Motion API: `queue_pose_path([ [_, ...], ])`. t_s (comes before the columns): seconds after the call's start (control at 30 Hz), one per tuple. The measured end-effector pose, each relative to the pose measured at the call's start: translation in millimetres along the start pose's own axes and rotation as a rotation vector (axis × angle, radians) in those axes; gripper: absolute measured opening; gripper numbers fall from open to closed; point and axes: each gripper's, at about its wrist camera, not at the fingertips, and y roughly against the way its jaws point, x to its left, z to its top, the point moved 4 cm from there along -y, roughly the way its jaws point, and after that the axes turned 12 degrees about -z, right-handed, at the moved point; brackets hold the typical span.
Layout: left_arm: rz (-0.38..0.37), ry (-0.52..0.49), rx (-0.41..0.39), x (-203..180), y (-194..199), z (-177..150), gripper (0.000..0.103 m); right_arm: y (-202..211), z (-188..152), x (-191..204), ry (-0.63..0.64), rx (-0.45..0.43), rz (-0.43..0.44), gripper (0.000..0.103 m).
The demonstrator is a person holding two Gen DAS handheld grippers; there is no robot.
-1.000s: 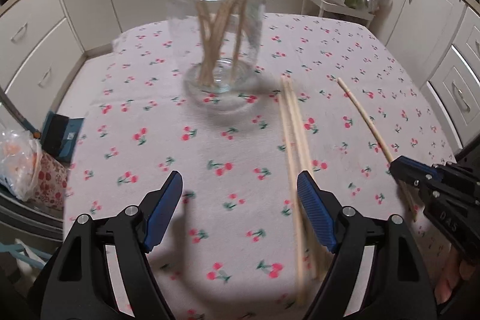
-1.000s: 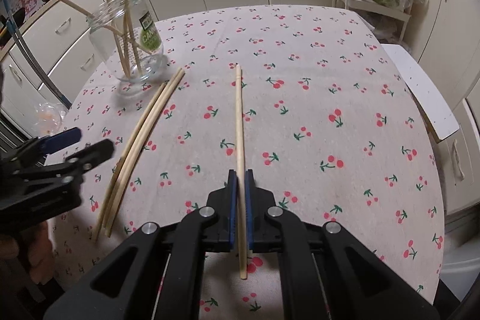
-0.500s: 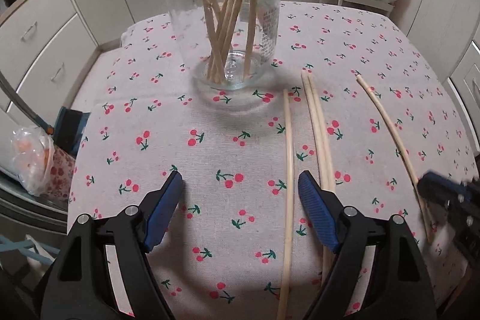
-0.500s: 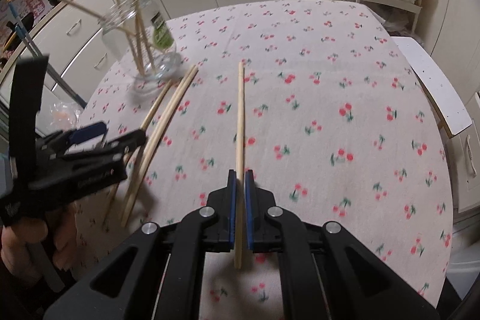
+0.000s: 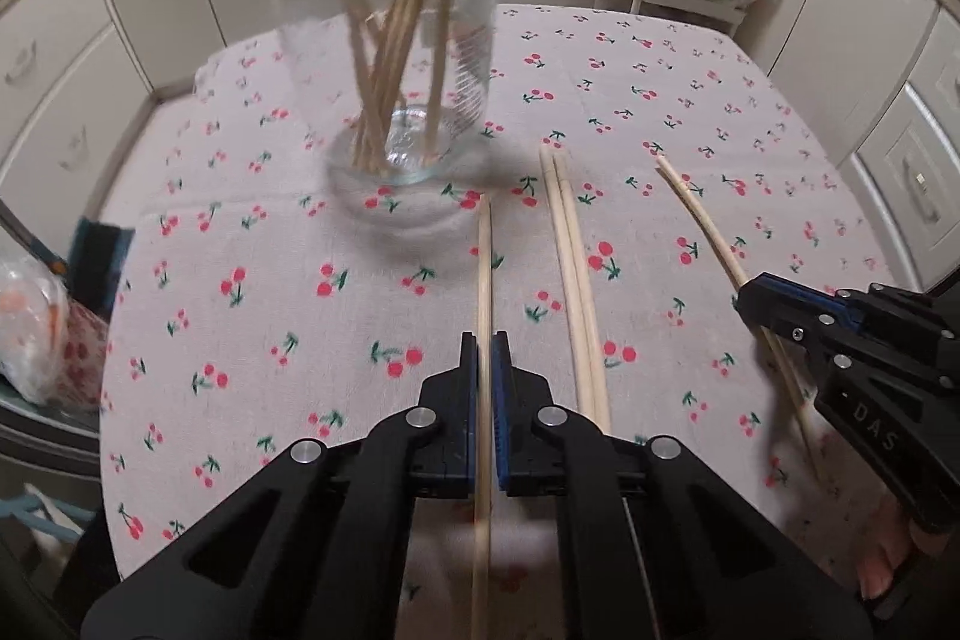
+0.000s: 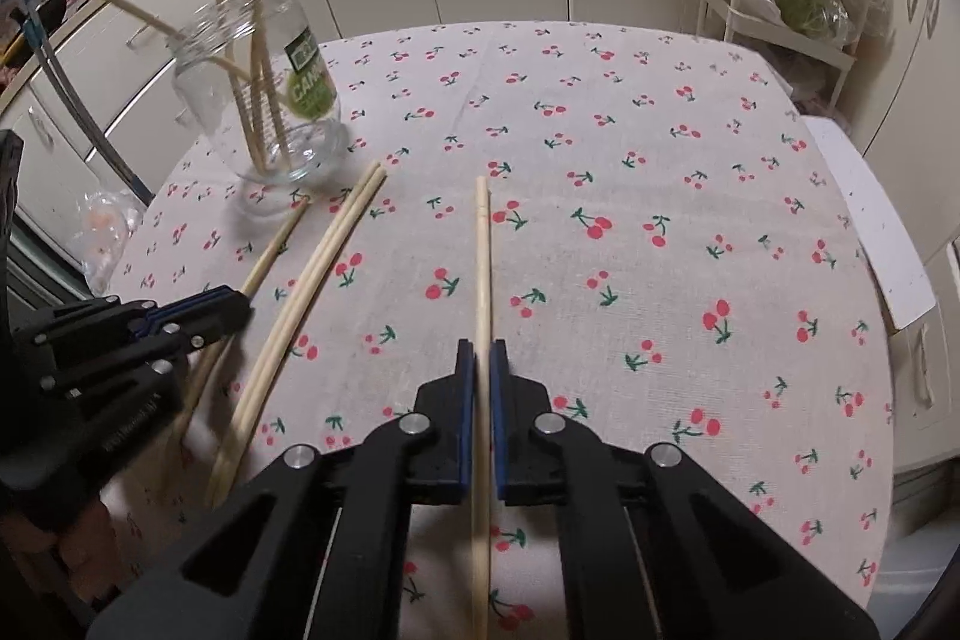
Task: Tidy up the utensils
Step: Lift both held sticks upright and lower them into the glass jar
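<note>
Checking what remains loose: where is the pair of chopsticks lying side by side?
The chopstick pair lies on the tablecloth between the two gripped sticks, its far end near the glass jar.

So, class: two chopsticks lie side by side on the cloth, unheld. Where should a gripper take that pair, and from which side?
Take the pair of chopsticks at the near end, toward the table edge, coming from above with a finger either side. They lie flat and touching, so one pinch can likely take both. The far tips sit close to the glass jar, and the left gripper and right gripper flank the middle.
</note>
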Motion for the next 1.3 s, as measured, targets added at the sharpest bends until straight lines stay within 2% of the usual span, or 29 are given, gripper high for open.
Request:
queue_pose_path([
  [0.07, -0.03, 0.01, 0.013, 5, 2, -2, 0.005, -2, 3, 0, -0.005, 0.004, 0.0, 0.007],
  [0.1, -0.025, 0.016, 0.015, 8, 3, -1, 0.005, -4, 6, 1, -0.004, 0.002, -0.002, 0.014],
  [0.13, -0.019, 0.026, 0.013, 11, 4, 0, 0.005, -5, 9, 2, 0.0, -0.001, -0.005, 0.028],
  [0.17, -0.029, 0.035, 0.015, 13, 3, 1, 0.005, -5, 12, 4, 0.004, -0.006, -0.012, 0.034],
  [0.27, -0.026, 0.038, 0.014, 16, 1, 5, 0.006, -10, 17, 11, 0.037, -0.002, -0.024, 0.036],
  [0.3, -0.023, 0.034, 0.014, 14, -1, 6, 0.007, -11, 17, 13, 0.051, -0.012, -0.038, 0.035],
  [0.37, -0.012, 0.019, 0.013, 12, -3, 7, 0.01, -12, 17, 16, 0.078, -0.028, -0.075, 0.026],
  [0.43, 0.021, -0.017, 0.01, 6, -4, 6, 0.01, -12, 16, 15, 0.072, -0.032, -0.07, 0.009],
  [0.5, 0.037, -0.046, 0.008, 2, -5, 6, 0.008, -11, 15, 10, 0.048, -0.03, -0.055, 0.006],
  [0.53, 0.021, -0.046, 0.01, 1, -4, 5, 0.004, -11, 15, 8, 0.032, -0.028, -0.046, 0.006],
  [0.7, -0.006, -0.016, -0.032, 7, 11, 2, 0.004, -6, 3, -6, -0.137, 0.007, 0.106, 0.006],
  [0.83, -0.058, -0.006, -0.142, 11, 43, 1, 0.004, 2, -5, -12, -0.237, 0.013, 0.211, 0.006],
  [0.97, -0.12, -0.003, -0.297, 12, 87, 7, 0.004, 19, -8, -9, -0.302, -0.032, 0.29, 0.006],
  [1.07, -0.136, 0.003, -0.407, 14, 121, 16, 0.004, 40, -2, -7, -0.34, -0.112, 0.332, 0.006],
  [1.3, -0.149, 0.02, -0.585, 14, 177, 38, 0.004, 94, 22, -3, -0.393, -0.33, 0.377, 0.006],
])
